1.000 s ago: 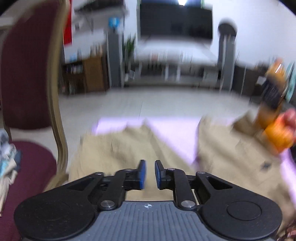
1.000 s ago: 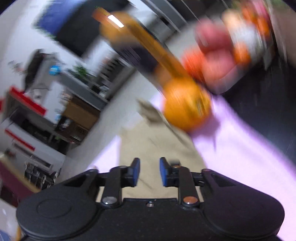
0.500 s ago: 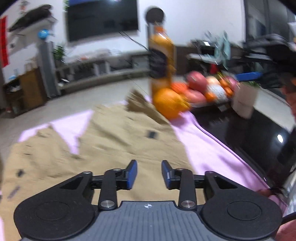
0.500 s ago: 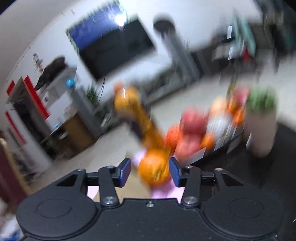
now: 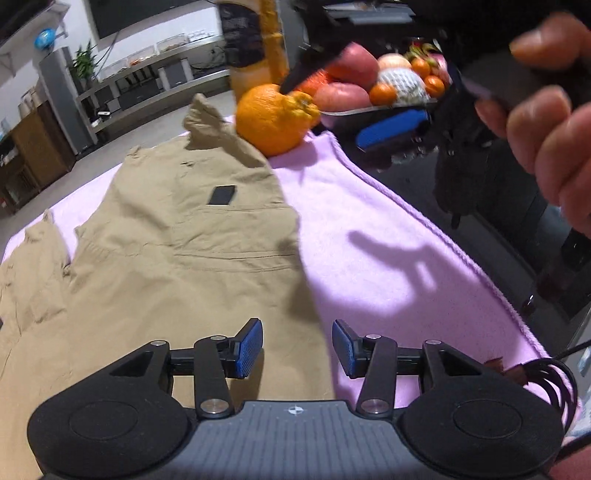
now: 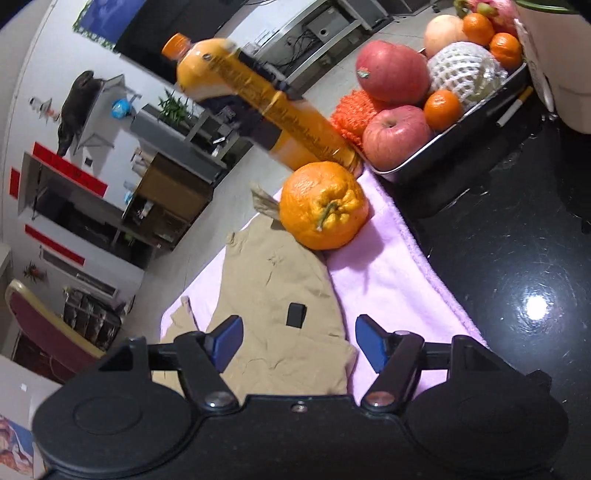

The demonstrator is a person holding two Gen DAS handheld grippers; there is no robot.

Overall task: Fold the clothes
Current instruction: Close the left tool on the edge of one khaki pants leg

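On the desk (image 6: 517, 258), black and glossy with one bright lamp glare, I see a pink blanket (image 5: 388, 258) spread flat under tan trousers (image 5: 166, 258). Trousers lie mostly smoothed, a small dark patch (image 5: 221, 195) on the seat, one loose corner sticking up at the far end beside a large knobbly orange (image 5: 275, 118). Orange sits at the blanket's far edge, touching the cloth. Just behind it stands an orange juice bottle (image 6: 258, 99), and next to that a metal tray (image 6: 461, 129) piled with apples, small oranges and a net-wrapped fruit.

My left tool (image 5: 297, 349) hangs over the near part of the trousers, at their right-hand edge where tan meets pink. Its jaws have just been opening; blue pads apart, nothing between them, no cloth pinched. My right tool (image 6: 297, 343) is over the same garment near the dark patch, jaws also just opened wider, gap empty. From the left wrist view I see the right tool's blue pad (image 5: 391, 127) high above the blanket, with fingers of the right hand (image 5: 546, 122) wrapped on its grip; it throws a shadow on the pink.

Room beyond: pale floor, white walls, dark screen (image 6: 155, 22) on the wall, low shelving, a potted plant (image 6: 175, 105), a maroon chair (image 6: 40, 328) with a gold frame.
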